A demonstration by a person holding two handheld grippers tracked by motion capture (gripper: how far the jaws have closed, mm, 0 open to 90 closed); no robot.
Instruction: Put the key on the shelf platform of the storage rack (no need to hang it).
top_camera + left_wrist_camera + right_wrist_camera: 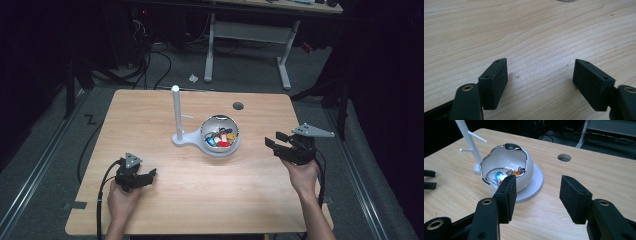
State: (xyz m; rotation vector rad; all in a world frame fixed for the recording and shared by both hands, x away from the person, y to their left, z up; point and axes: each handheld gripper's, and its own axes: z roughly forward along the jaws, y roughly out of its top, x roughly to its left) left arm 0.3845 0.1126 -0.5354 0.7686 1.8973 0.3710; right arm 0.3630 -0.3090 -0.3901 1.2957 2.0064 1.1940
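A white egg-shaped bowl [220, 135] with a wavy chrome rim sits mid-table on a round white base, holding several coloured key tags [220, 139]. A white post with pegs [176, 112] rises from the same base at its left. In the right gripper view the bowl [506, 165] lies just ahead of my right gripper [537, 191], whose jaws stand wide apart with nothing between them. In the high view that right gripper [276, 140] hovers to the right of the bowl. My left gripper [150, 175] rests low at the table's front left, open [540, 75] over bare wood.
A round cable hole [238, 106] is cut in the tabletop behind the bowl. Beyond the table's far edge stand a white desk frame [247, 35] and loose cables on the floor. Metal rails run along both sides of the table.
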